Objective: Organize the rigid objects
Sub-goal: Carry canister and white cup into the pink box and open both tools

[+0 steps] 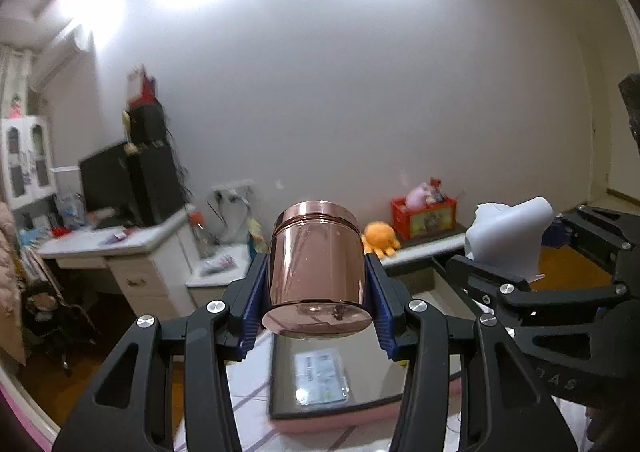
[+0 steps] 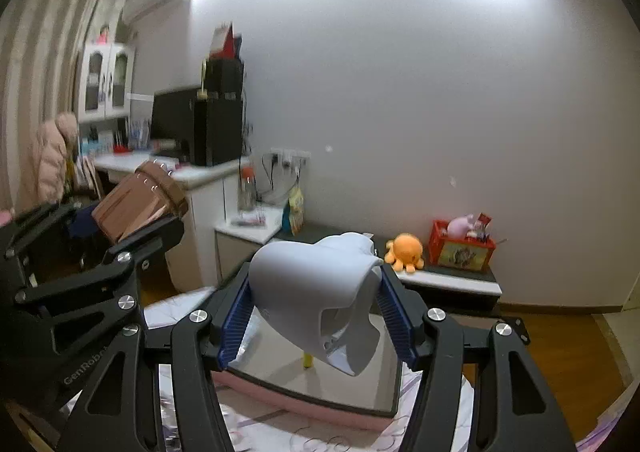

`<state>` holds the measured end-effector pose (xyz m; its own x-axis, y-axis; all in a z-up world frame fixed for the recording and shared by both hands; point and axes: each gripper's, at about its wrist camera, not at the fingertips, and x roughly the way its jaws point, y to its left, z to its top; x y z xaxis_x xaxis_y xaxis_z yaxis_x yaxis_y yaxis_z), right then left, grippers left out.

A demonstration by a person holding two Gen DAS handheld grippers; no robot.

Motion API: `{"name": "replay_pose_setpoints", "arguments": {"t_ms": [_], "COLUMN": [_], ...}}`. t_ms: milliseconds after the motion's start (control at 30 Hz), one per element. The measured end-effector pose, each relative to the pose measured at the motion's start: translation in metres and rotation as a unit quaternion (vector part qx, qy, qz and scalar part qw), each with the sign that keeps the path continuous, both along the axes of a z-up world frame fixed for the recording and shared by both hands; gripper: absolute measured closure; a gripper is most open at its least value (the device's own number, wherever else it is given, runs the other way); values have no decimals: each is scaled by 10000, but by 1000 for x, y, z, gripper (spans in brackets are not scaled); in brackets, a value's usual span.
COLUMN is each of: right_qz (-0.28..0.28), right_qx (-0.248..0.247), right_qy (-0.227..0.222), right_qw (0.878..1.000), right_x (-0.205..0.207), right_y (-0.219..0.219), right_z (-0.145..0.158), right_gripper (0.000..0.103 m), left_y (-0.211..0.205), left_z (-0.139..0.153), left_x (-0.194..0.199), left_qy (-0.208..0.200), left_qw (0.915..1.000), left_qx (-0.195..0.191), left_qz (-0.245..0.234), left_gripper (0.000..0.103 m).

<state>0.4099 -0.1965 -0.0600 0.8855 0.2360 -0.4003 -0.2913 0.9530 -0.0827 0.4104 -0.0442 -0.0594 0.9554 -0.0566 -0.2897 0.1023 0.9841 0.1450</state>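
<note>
Left gripper (image 1: pixel 318 288): raised above a pink-rimmed tray (image 1: pixel 332 418) with a mirror-like inner face, pointing slightly downward toward the far wall. Its blue ribbed pads (image 1: pixel 253 304) clamp a copper-coloured cylindrical canister (image 1: pixel 318 260) on both flanks. The canister is carried clear of the tray, tilted so that its flat underside faces the camera and its grooved lid end points away toward the wall. In the right wrist view the same canister (image 2: pixel 138 207) appears at the left edge, leaning, with the left gripper's black linkage beneath it.

Right gripper (image 2: pixel 316 312): alongside the left one, also raised and angled gently downward. Its blue pads (image 2: pixel 236 316) press on the sides of a pale grey moulded plastic piece (image 2: pixel 316 292), rounded like a hood, with an open hollow turned toward the lens. The piece hangs in the air above the tray (image 2: pixel 304 408), touching nothing but the pads. In the left wrist view it (image 1: pixel 508 236) shows at the right, above that gripper's black arms.

Beneath both: the tray rests on a light patterned cloth (image 2: pixel 280 436).

Background: a white desk (image 1: pixel 104 248) with a dark monitor (image 1: pixel 108 179) at left; an orange octopus plush (image 2: pixel 405 252) and a red box of toys (image 2: pixel 460 248) on a low shelf by the wall. Surroundings are motion-blurred.
</note>
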Motion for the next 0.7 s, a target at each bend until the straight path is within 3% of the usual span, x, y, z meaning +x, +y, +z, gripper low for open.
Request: {"name": "replay_pose_setpoints", "arguments": {"t_ms": [167, 333, 700], "right_qz": [-111, -129, -191], "right_qx": [-136, -357, -442], "right_qy": [552, 999, 1967], "right_qw": [9983, 9943, 9793], "right_x": [48, 75, 129], "right_y": [-4, -3, -10], "right_z": [-32, -66, -110], "right_gripper": [42, 42, 42], "left_y": [-6, -10, -19], "left_z": [-37, -75, -120], "left_x": [62, 96, 152], "left_qy": [847, 1477, 2246], "left_qw": [9962, 9889, 9743], "left_qx": [-80, 26, 177], "left_qz": [-201, -160, -50], "left_gripper": [56, 56, 56]}}
